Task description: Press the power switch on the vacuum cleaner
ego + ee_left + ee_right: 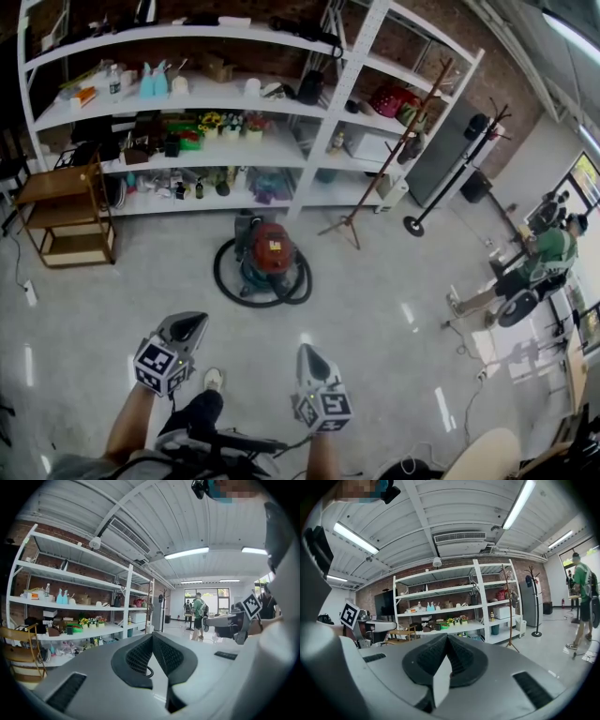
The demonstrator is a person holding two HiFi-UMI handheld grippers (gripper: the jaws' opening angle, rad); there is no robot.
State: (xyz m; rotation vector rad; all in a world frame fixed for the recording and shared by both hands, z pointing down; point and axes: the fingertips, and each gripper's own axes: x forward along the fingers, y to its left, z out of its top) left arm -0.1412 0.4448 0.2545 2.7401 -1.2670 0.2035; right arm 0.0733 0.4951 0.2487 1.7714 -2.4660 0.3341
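— Red lid, dark body: vacuum cleaner point(269, 257) on the glossy grey floor point(394, 319), far centre, black hose point(225, 281) coiled round its base. Where against the shelves?
— Just in front of the white shelving point(309, 112), near its middle upright. Sits upright. Power switch too small to pick out from the head view
— Grippers?
— Both near, well apart from the vacuum cleaner. Left gripper point(190, 325) at near left, right gripper point(308, 357) at near right. Both point towards the machine, with the marker cubes at the near end
— Jaw state, left?
— Its own view shows the black ribbed pads point(138, 656) pressed together at the tips, nothing between them. Right gripper shows at that view's right edge
— And the right?
— Same. Right pads point(461, 656) meet in a point, nothing pinched. Shelving lies straight beyond, left gripper at the left edge
— Surroundings?
— Wooden cart point(66, 211) at far left, beside the shelving. Wooden coat stand point(394, 159) leans just right of the shelves, black stand point(459, 169) further right. Person in a green top point(548, 251) at far right. Light shoe point(214, 379) on the floor, near, between the two grippers
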